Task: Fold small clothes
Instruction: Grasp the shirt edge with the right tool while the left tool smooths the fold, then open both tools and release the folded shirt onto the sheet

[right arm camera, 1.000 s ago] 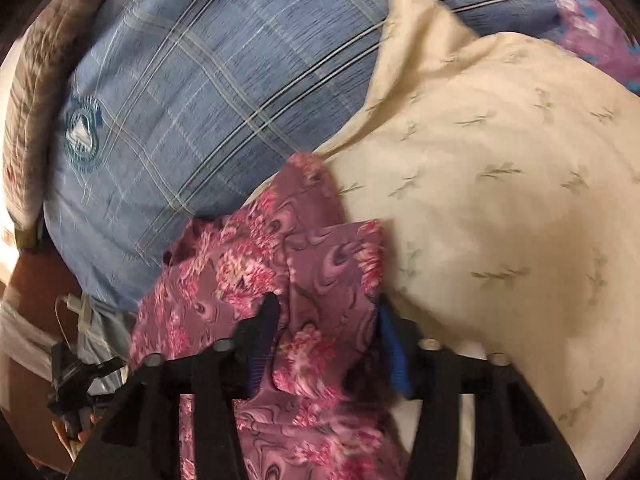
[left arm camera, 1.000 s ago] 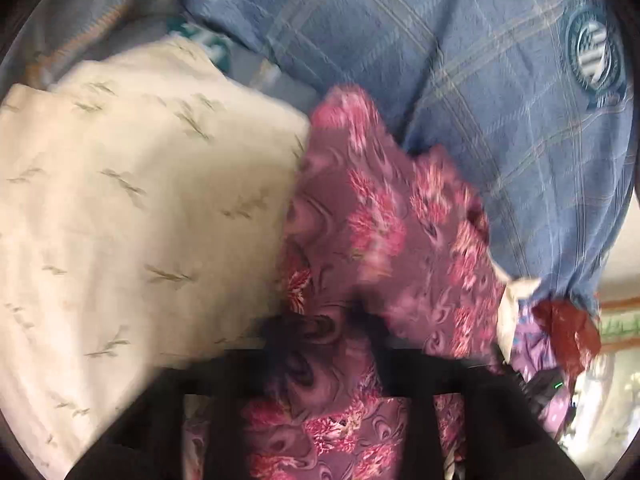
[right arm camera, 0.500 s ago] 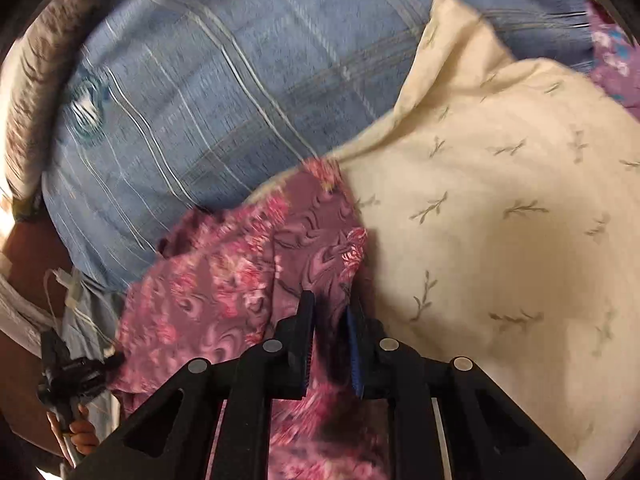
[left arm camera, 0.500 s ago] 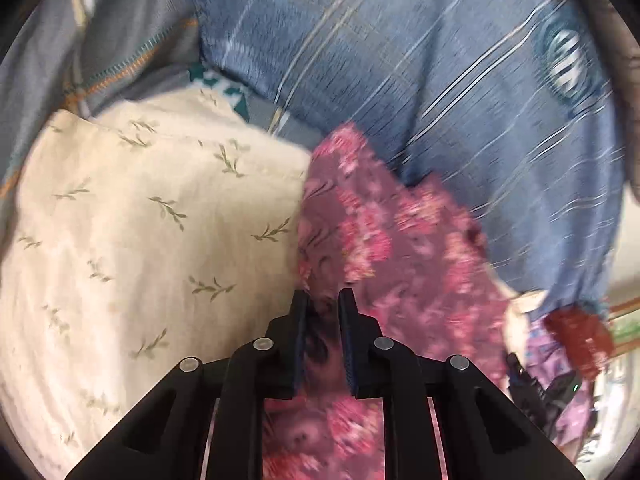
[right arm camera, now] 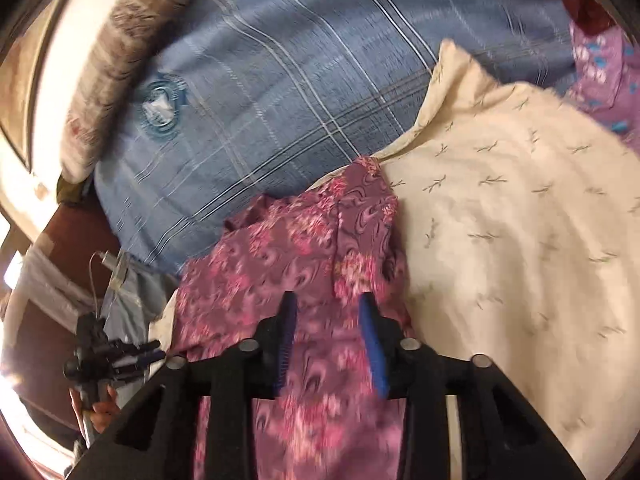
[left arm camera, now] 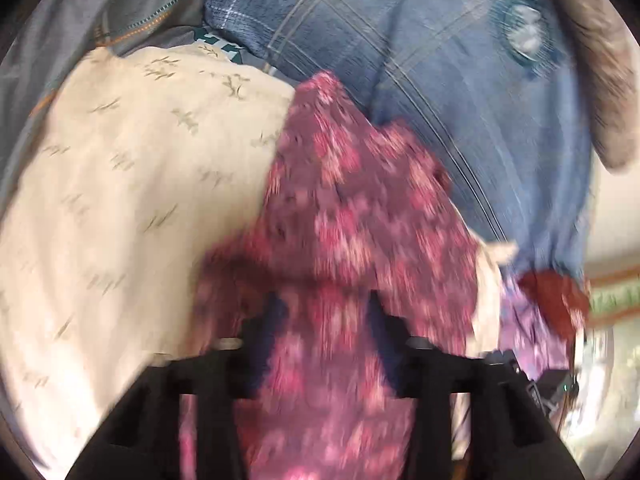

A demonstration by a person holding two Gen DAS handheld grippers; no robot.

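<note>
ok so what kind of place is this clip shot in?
Probably a home, likely on a bed or a similar soft surface. Clothes are piled everywhere: a blue checked shirt with a badge, a cream leaf-print cloth and a purple floral garment. A striped pillow-like cushion lies at the edge.
</note>
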